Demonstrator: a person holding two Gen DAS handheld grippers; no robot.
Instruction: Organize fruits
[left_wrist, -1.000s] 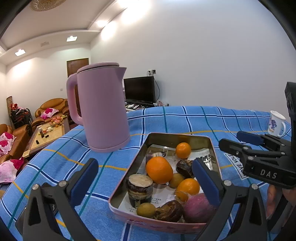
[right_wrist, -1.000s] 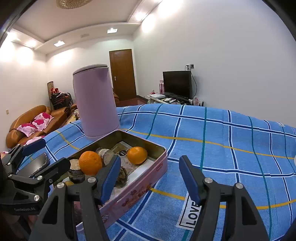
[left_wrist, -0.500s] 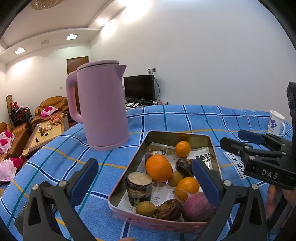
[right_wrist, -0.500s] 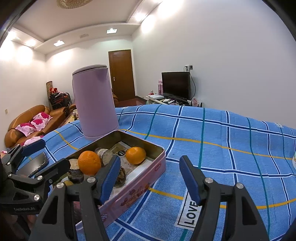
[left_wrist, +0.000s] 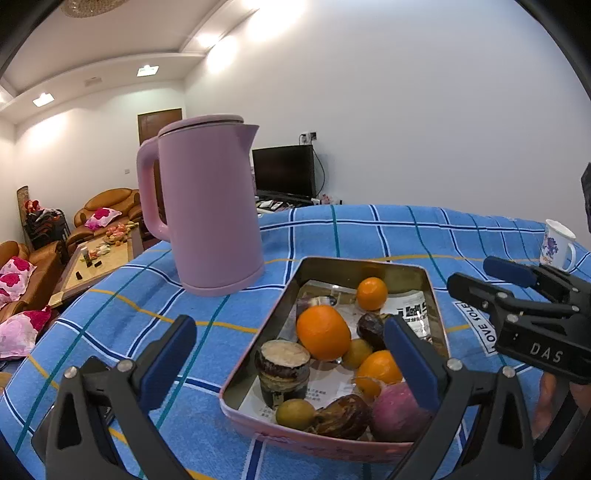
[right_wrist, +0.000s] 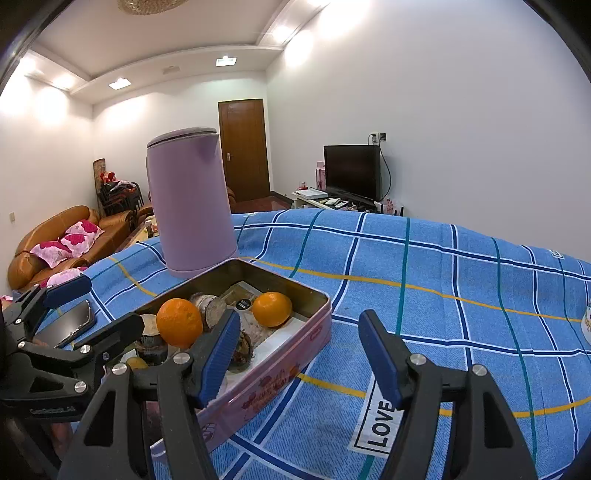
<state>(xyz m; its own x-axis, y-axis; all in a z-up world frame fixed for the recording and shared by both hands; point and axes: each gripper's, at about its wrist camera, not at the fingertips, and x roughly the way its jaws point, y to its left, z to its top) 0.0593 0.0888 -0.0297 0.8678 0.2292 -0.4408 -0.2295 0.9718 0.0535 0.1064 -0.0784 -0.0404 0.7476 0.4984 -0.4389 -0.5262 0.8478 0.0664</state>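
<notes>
My left gripper (left_wrist: 290, 354) and right gripper (right_wrist: 298, 354) both hung open, ribbed blue pads empty. Rectangular pink metal tin (left_wrist: 364, 264) sat on the blue plaid cloth (right_wrist: 424, 266), holding 3 smooth oranges (left_wrist: 323, 332). Cloth label read "LOVE" (right_wrist: 380, 424). Matte pink kettle (left_wrist: 210, 210) stood behind.

Your left gripper (left_wrist: 290, 354) at the bottom of the frame is a black plastic clamp frame with triangular cut-outs, silver screws at its joints and blue ribbed pads (left_wrist: 410, 365) on the fingers. Your right gripper (right_wrist: 301, 354) is built the same way, and at the right edge of the left view its side carries white letters "DAS".
</notes>
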